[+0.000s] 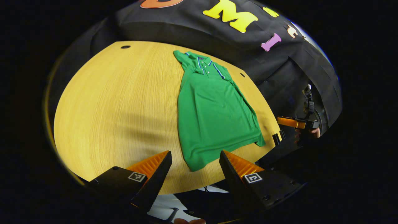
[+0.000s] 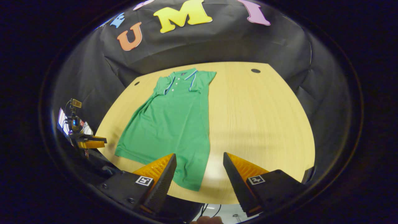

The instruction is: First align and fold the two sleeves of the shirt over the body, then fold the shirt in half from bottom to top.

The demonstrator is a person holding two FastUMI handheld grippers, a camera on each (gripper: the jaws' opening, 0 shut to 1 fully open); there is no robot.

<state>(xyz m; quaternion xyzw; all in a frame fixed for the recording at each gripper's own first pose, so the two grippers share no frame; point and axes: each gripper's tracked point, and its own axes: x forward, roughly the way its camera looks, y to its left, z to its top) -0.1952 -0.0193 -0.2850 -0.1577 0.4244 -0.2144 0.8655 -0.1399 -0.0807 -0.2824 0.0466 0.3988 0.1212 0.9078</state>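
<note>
- In my left gripper view, the left gripper (image 1: 196, 161) has its fingers spread wide with nothing between them, hovering above the near edge of the wooden table (image 1: 118, 105).
- The green polo shirt (image 1: 211, 115) lies flat on that table, collar toward the booth wall, hem toward me; its lower corner sits just beyond the gap between my fingers.
- The shirt looks narrow, with its sleeves apparently folded in over the body, though I cannot make out the sleeve edges clearly.
- Off the table's right edge in the same view I see the right gripper (image 1: 293, 123), held by a hand (image 1: 311, 133), well apart from the shirt.
- In my right gripper view, the right gripper (image 2: 199, 165) is also wide open and holds nothing.
- There the polo shirt (image 2: 174, 124) lies on the left part of the table (image 2: 258, 118), its hem corner reaching down between my fingers but below them, not touched.
- The left gripper (image 2: 90, 143) shows far off at the left, beyond the table edge.
</note>
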